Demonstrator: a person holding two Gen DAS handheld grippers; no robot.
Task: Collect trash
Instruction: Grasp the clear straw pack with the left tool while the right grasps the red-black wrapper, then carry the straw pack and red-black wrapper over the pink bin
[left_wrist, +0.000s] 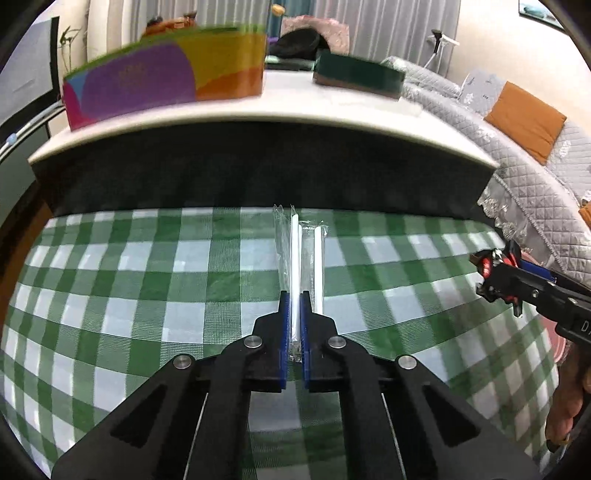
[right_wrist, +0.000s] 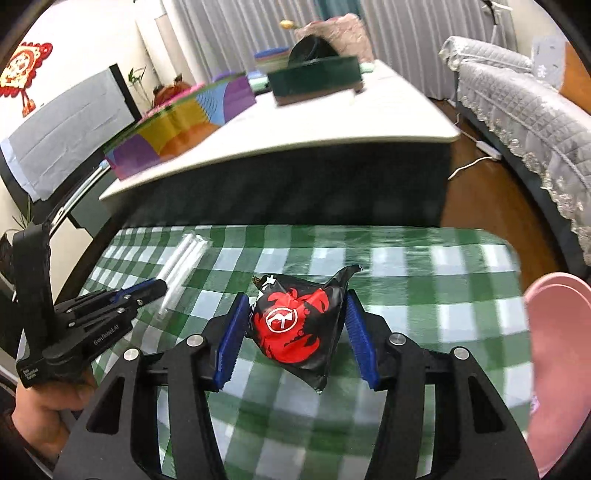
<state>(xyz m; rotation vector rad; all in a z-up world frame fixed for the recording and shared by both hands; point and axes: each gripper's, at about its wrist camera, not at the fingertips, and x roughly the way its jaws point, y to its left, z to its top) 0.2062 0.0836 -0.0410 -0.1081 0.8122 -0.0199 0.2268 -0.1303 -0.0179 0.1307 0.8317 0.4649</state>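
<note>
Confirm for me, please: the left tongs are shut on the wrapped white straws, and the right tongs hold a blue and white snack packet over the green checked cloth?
Not quite: the snack packet is black and red, not blue and white, as the right wrist view shows. The rest stands: the left tongs are shut on the wrapped white straws, and the right tongs hold the packet over the green checked cloth.

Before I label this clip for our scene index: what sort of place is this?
Most likely a home living room. A sofa under a quilted cover stands at one side, long curtains hang at the back, and a red knot ornament decorates the wall.
</note>
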